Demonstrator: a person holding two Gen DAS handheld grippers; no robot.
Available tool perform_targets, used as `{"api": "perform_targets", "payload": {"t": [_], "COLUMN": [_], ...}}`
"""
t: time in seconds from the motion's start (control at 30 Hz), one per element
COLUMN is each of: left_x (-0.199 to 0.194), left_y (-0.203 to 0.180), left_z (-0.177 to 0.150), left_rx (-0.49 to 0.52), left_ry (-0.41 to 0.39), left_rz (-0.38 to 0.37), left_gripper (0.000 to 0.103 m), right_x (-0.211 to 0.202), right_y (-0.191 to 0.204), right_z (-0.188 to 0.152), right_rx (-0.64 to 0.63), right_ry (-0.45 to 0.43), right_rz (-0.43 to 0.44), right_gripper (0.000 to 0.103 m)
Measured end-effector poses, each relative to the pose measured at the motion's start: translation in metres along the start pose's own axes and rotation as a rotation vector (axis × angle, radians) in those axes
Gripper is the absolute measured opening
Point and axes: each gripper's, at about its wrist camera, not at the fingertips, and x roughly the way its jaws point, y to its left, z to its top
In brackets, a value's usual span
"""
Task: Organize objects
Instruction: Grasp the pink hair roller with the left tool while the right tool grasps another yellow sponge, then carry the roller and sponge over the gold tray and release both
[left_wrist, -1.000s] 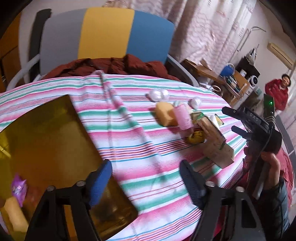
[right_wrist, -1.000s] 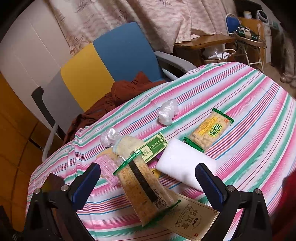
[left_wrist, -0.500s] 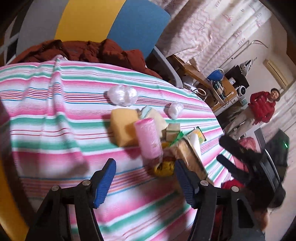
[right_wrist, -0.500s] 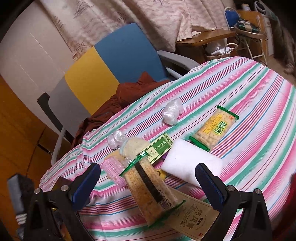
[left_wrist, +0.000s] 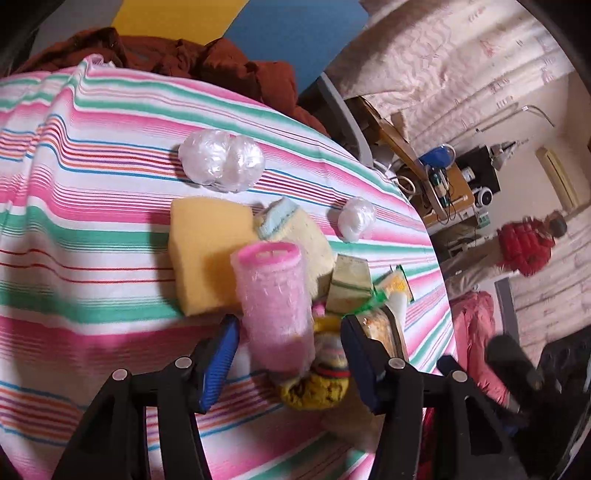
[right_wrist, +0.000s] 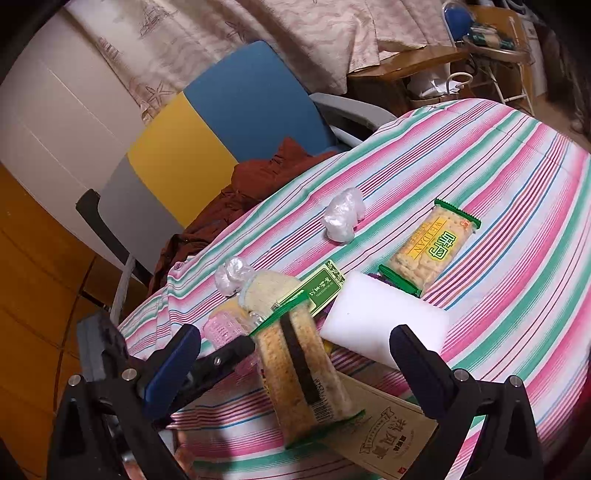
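A round surface (left_wrist: 92, 206) under a pink, green and white striped cloth fills both views, with a grey, yellow and blue chair (right_wrist: 207, 147) behind it and a rust-brown garment (left_wrist: 207, 62) heaped on the seat. The clutter sits in one pile, and the yellow rectangular sponge (left_wrist: 207, 254) serves as landmark. Right of it, past the pile, lie a white foam block (right_wrist: 384, 325) and a clear packet of crackers with green ends (right_wrist: 430, 247); a second, larger cracker packet (right_wrist: 299, 365) lies nearest the right hand-held gripper (right_wrist: 295, 365), which is wide open and holds nothing. Leaning against the sponge's near right edge is a pink bristly plastic hair roller (left_wrist: 275, 306), with a yellow knitted sock (left_wrist: 317, 380) under its near end.

The left hand-held gripper (left_wrist: 288, 358) is the nearer one to the roller: its blue-padded fingers are spread, empty, one on each side of the roller's near end. The roller's long axis runs almost straight away from that gripper, so closing across its width looks like the likely next move.
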Motion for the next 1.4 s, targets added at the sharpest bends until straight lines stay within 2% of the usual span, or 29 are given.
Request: {"api": "perform_targets", "payload": {"t": [0.03, 0.07, 0.1, 0.13, 0.3, 0.5, 0.6, 0.67, 0.77, 0.83, 0.93, 1.0, 1.07, 1.2, 1.3, 1.4], "left_x": [0.003, 0.006, 0.007, 0.007, -0.014, -0.044, -0.061, -0.069, -0.077, -0.081, -0.088, -0.091, -0.095, -0.097, -0.093, -0.092], "left_y": [0.001, 0.002, 0.004, 0.006, 0.013, 0.027, 0.027, 0.023, 0.026, 0.028, 0.025, 0.022, 0.02, 0.014, 0.016, 0.016], "left_z": [0.002, 0.004, 0.005, 0.006, -0.002, -0.026, -0.045, -0.058, -0.081, -0.091, -0.107, -0.114, -0.119, -0.125, -0.126, -0.128], "left_rx": [-0.006, -0.012, -0.019, -0.02, 0.029, 0.067, 0.13, 0.202, 0.262, 0.292, 0.393, 0.435, 0.465, 0.515, 0.524, 0.544], "left_ry": [0.002, 0.005, 0.007, 0.004, -0.035, -0.029, -0.034, -0.034, -0.021, -0.025, -0.046, -0.053, -0.075, -0.105, -0.108, -0.115], "left_rz": [0.001, -0.003, -0.012, -0.017, -0.011, 0.02, 0.02, 0.046, 0.079, 0.092, 0.133, 0.148, 0.157, 0.184, 0.197, 0.211], "left_gripper": [0.057, 0.052, 0.041, 0.035, 0.036, 0.036, 0.036, 0.036, 0.036, 0.036, 0.036, 0.036, 0.036, 0.036, 0.036, 0.036], "right_x": [0.0, 0.002, 0.002, 0.003, 0.008, 0.013, 0.014, 0.012, 0.006, 0.005, 0.013, 0.026, 0.043, 0.073, 0.095, 0.109], "right_y": [0.0, 0.0, 0.0, -0.001, 0.0, 0.006, 0.01, 0.013, 0.027, 0.036, 0.058, 0.074, 0.089, 0.109, 0.11, 0.109], "right_z": [0.0, 0.0, 0.0, 0.0, -0.002, -0.005, -0.007, -0.007, -0.01, -0.014, -0.024, -0.032, -0.039, -0.054, -0.062, -0.07], "right_rx": [-0.001, -0.004, -0.007, -0.009, -0.029, -0.074, -0.096, -0.114, -0.174, -0.203, -0.255, -0.259, -0.269, -0.303, -0.287, -0.282], "right_ry": [0.001, 0.005, 0.009, 0.013, 0.033, 0.055, 0.059, 0.047, 0.019, 0.032, 0.135, 0.238, 0.331, 0.437, 0.527, 0.576], "right_rz": [-0.003, -0.007, -0.01, -0.014, -0.037, -0.051, -0.063, -0.064, -0.027, 0.018, 0.143, 0.236, 0.282, 0.27, 0.284, 0.273], "right_gripper": [0.103, 0.103, 0.103, 0.103, 0.103, 0.103, 0.103, 0.103, 0.102, 0.102, 0.102, 0.102, 0.102, 0.102, 0.102, 0.102]}}
